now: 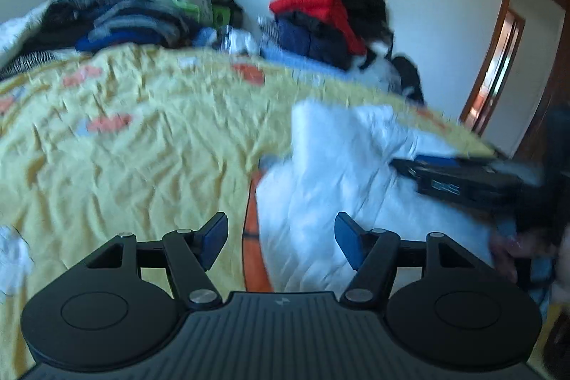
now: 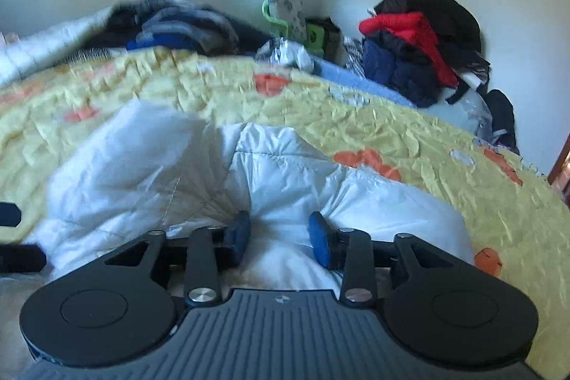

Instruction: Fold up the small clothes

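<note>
A white quilted garment (image 1: 342,173) lies rumpled on the yellow bedspread (image 1: 135,145); it fills the middle of the right wrist view (image 2: 171,173). My left gripper (image 1: 281,239) is open and empty, hovering over the garment's left edge. My right gripper (image 2: 279,234) is open, its blue pads (image 2: 238,233) on either side of a bunched fold of the garment that sits between them. The right gripper also shows in the left wrist view (image 1: 463,177), lying across the garment's right side.
Piles of dark, blue and red clothes (image 1: 320,27) line the far edge of the bed by the wall. A small white cloth (image 1: 12,255) lies at the near left. A door (image 1: 498,73) stands at the right.
</note>
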The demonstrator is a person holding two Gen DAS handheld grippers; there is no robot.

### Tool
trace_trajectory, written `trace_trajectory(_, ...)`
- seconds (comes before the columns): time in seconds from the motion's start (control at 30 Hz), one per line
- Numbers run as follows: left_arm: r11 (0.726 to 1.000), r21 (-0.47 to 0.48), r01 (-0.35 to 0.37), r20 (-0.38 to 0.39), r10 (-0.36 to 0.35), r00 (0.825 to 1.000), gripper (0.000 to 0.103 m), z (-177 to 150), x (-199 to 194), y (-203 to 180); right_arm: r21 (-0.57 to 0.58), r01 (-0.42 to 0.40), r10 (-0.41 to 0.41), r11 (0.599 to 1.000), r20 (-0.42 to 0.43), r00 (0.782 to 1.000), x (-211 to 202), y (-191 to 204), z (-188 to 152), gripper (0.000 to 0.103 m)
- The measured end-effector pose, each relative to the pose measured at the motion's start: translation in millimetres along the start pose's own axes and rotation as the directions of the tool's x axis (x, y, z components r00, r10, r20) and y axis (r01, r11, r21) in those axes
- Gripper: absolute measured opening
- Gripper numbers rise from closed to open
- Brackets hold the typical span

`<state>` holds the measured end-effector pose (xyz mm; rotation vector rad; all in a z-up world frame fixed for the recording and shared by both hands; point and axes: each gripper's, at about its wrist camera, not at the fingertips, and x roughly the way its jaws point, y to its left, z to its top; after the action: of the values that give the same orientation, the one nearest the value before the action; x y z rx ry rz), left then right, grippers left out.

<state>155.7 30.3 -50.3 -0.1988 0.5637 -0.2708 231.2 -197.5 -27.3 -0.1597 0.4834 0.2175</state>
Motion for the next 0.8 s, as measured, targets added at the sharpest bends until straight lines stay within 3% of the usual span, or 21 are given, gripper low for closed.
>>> trace_trajectory(0.07, 1.0, 0.016, 0.01, 0.06, -0.011, 0.998, 0.066, 11.5, -16.2, -10.3, 0.108, -0.047, 0.038, 0.993, 0.083, 0.996, -36.3, -17.9, 4.2, 0.043)
trace_trajectory(0.17, 0.996, 0.085, 0.015, 0.108, -0.024, 0.994, 0.066, 24.5, -24.5, -38.1, 0.153, -0.038, 0.017, 0.988, 0.137, 0.99, -76.6, -34.8, 5.7, 0.044)
trace_trajectory(0.3, 0.979, 0.202, -0.015, 0.098, -0.005, 0.995, 0.066, 24.4, 1.4, -85.2, 0.193, -0.045, 0.025, 0.98, 0.107, 0.994, -85.7, -45.2, -6.3, 0.045)
trace_trajectory(0.43, 0.95, 0.292, -0.112, 0.037, 0.106, 0.994, 0.066, 5.2, 41.8, -103.1, 0.179, -0.038, 0.027, 0.983, 0.062, 0.998, -72.1, -41.7, -26.8, 0.046)
trace_trajectory(0.6, 0.978, 0.191, -0.08, -0.003, 0.082, 0.997, 0.067, -19.9, 61.7, -80.9, 0.189, 0.0, -0.003, 0.982, 0.019, 1.0, -56.9, -38.8, -49.0, 0.042)
trace_trajectory(0.8, 0.982, 0.173, -0.073, -0.023, 0.078, 0.997, 0.068, -24.5, 67.3, -76.3, 0.184, 0.01, -0.015, 0.983, 0.028, 0.999, -46.2, -37.0, -65.7, 0.042)
